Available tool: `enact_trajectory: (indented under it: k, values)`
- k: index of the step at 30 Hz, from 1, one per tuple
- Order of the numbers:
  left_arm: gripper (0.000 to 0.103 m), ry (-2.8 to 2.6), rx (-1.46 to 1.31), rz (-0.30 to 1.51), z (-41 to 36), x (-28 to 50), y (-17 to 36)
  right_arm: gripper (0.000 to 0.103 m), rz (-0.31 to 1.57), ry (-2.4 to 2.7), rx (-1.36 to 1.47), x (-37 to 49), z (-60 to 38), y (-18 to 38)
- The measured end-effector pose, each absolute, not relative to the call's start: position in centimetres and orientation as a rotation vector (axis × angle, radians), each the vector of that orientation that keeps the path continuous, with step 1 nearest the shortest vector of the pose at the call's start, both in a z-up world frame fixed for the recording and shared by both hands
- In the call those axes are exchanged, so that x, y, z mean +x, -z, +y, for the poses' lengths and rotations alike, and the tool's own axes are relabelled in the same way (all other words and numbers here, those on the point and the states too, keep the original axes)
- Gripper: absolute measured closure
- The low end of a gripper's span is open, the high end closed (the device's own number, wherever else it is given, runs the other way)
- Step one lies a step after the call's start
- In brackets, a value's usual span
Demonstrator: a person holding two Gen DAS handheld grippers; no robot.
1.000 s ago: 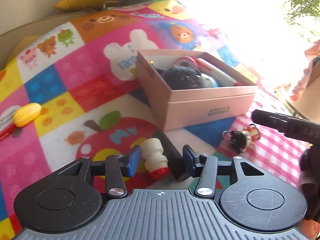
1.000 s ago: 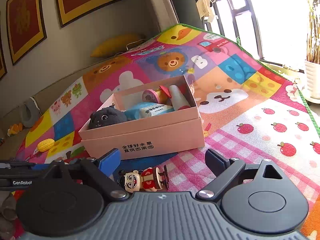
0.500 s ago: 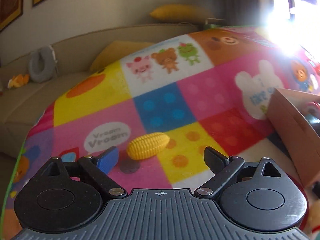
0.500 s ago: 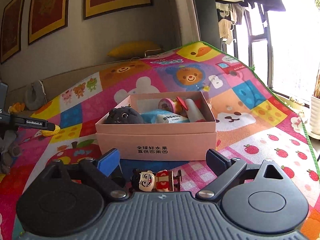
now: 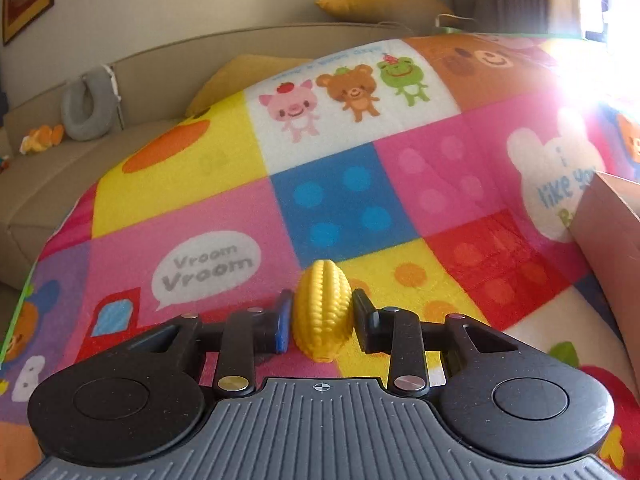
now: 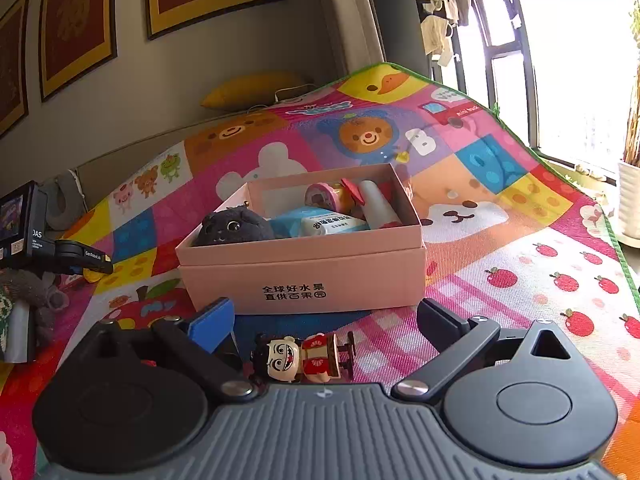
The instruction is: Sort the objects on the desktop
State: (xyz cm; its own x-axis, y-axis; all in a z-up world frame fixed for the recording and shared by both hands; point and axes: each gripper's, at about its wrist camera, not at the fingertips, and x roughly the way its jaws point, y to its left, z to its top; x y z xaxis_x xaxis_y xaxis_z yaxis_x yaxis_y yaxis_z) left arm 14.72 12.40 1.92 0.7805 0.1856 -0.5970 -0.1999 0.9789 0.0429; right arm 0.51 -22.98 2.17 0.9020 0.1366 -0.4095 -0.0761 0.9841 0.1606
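The left claw (image 5: 322, 316) has just closed on the toy corn (image 5: 322, 314) lying on the play mat (image 5: 340, 208). The right claw (image 6: 324, 320) stands wide around the figurine (image 6: 306, 358), not gripping. Next, probably: lift the corn into the pink box (image 6: 304, 276).

The left gripper (image 5: 322, 316) is pointed downward, and its jaws have just been closed onto the toy corn (image 5: 322, 314), which is pinched from both sides between the pads. The right gripper (image 6: 324, 316) is held tilted slightly downward with its jaws spread wide; nothing is gripped, though a small figurine (image 6: 304, 358) is seen lying between them
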Motion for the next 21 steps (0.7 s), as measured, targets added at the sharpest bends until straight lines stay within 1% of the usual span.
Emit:
enact_trajectory:
  k: [3,7,11,14,18,20,21]
  values:
    - [0.068,-0.115,0.035,0.604,10.2,11.6,-2.9,0.005,0.427,-0.11,0.141,0.4,-23.0,-2.2]
    - [0.068,0.037,0.027,0.589,7.6,7.1,-4.1,0.004,0.416,-0.104,0.138,0.2,-23.0,-2.2]
    - [0.068,0.222,-0.017,0.611,4.8,2.6,-4.6,0.004,0.406,-0.102,0.133,0.0,-22.9,-2.3]
    - [0.068,0.35,-0.03,0.661,2.1,0.0,-3.9,0.002,0.404,-0.102,0.137,0.0,-23.0,-2.3]
    - [0.068,0.425,-0.026,0.72,-1.1,-1.5,-1.9,0.0,0.399,-0.101,0.141,-0.1,-23.1,-2.4]
    - [0.062,0.425,-0.01,0.716,-2.0,-2.1,-1.4,0.0,0.397,-0.084,0.135,-0.2,-23.1,-2.4]
    - [0.058,0.432,0.016,0.715,-2.3,-2.3,-1.5,0.0,0.398,-0.061,0.126,-0.3,-23.0,-2.5]
